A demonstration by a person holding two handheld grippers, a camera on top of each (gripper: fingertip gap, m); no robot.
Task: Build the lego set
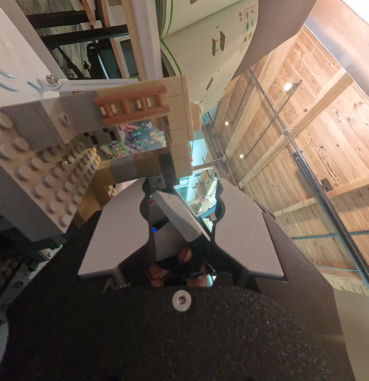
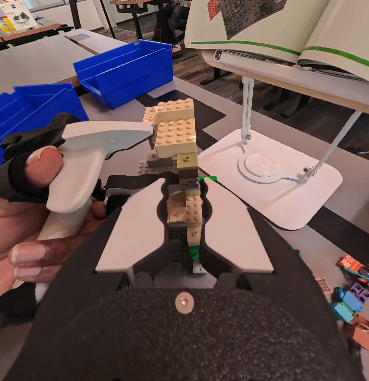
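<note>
The lego build (image 2: pixel 175 132) is a tall stack of tan, grey, brown and green bricks, held up off the table. My right gripper (image 2: pixel 182 182) is shut on its lower part, with the bricks filling the gap between the pads. In the left wrist view the build (image 1: pixel 55 165) shows a studded grey and tan plate and a brown ladder (image 1: pixel 132 105). My left gripper (image 1: pixel 182 182) is open. One fingertip (image 1: pixel 145 185) touches a dark part of the build. A finger (image 1: pixel 175 216) of the right gripper lies between the left jaws. The left gripper's upper finger (image 2: pixel 109 132) reaches the build from the left.
Two blue bins (image 2: pixel 126 70) (image 2: pixel 35 103) stand at the back left. An open instruction booklet (image 2: pixel 262 24) rests on a white stand (image 2: pixel 272 185) at the right. Loose coloured pieces (image 2: pixel 355 288) lie at the table's right edge. A person's hand (image 2: pixel 24 237) holds the left gripper.
</note>
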